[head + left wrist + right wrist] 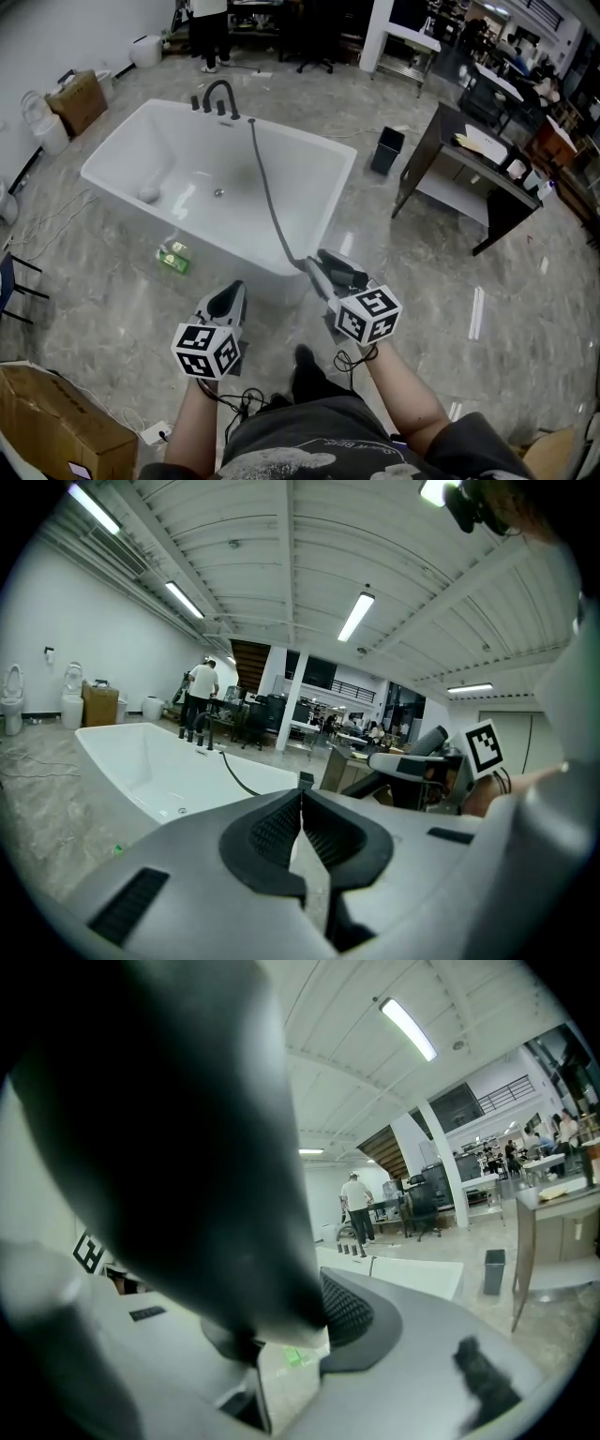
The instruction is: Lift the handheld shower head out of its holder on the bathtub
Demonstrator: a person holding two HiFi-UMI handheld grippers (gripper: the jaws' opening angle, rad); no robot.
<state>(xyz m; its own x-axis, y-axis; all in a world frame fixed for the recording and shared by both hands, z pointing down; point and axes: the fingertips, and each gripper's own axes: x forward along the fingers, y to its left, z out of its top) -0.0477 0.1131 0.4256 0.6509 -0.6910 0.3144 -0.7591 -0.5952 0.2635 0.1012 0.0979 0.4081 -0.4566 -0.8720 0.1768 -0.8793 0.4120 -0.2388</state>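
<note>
Shower head (315, 276) in right gripper (332, 264), just outside near rim of bathtub (187, 225).

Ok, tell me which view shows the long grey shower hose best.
The head view: the hose runs in full from the black faucet across the white bathtub to the right gripper. The left gripper view shows only a short stretch by the faucet. The right gripper view is mostly filled by the dark shower head; no hose discernible.
</note>
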